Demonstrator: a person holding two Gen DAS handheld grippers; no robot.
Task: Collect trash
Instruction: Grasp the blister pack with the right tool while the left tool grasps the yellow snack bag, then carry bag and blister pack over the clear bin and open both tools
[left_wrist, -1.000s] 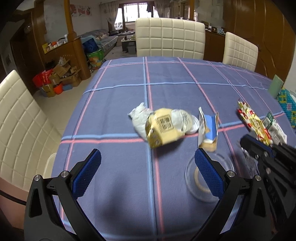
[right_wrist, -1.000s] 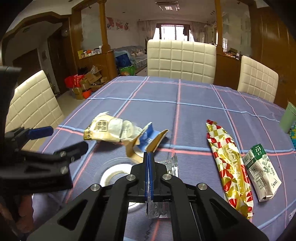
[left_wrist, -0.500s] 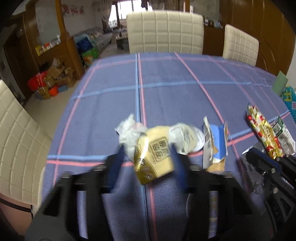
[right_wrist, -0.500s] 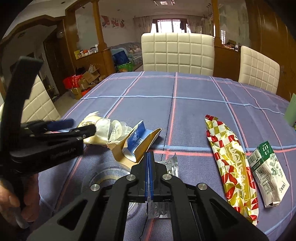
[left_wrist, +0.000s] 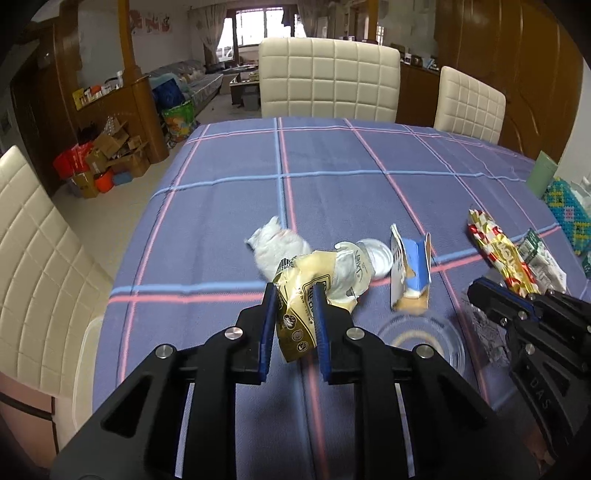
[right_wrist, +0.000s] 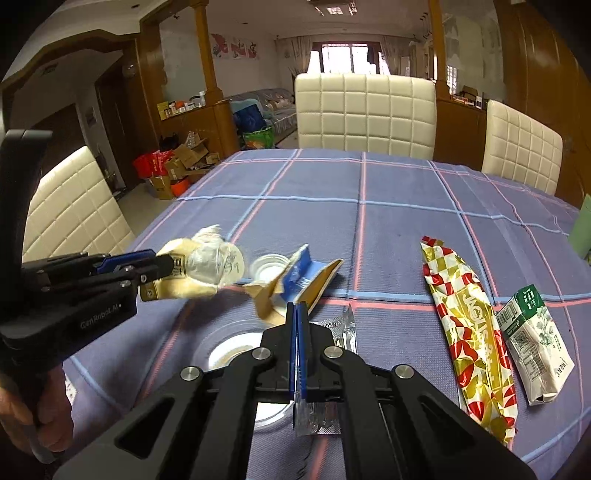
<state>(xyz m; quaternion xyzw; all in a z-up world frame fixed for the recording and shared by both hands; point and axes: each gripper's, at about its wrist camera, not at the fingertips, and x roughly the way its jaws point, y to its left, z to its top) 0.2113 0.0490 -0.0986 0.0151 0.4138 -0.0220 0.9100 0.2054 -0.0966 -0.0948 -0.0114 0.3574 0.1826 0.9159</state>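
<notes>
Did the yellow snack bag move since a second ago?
Yes. The yellow snack bag lay flat on the pink stripe beside the torn blue carton; now its near end is drawn toward the camera, pinched in the left gripper, whose jaws just closed.

"GenRobot.AI" is printed on the left hand-held gripper (right_wrist: 157, 267)

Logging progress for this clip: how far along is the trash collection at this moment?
Early. No piece looks binned yet, and no bin is in view. In hand: the left gripper has just closed on the yellow wrapper; the right gripper is shut on a silver foil wrapper. Left on the tablecloth: torn blue carton, red-gold wrapper, green carton, clear lid.
</notes>
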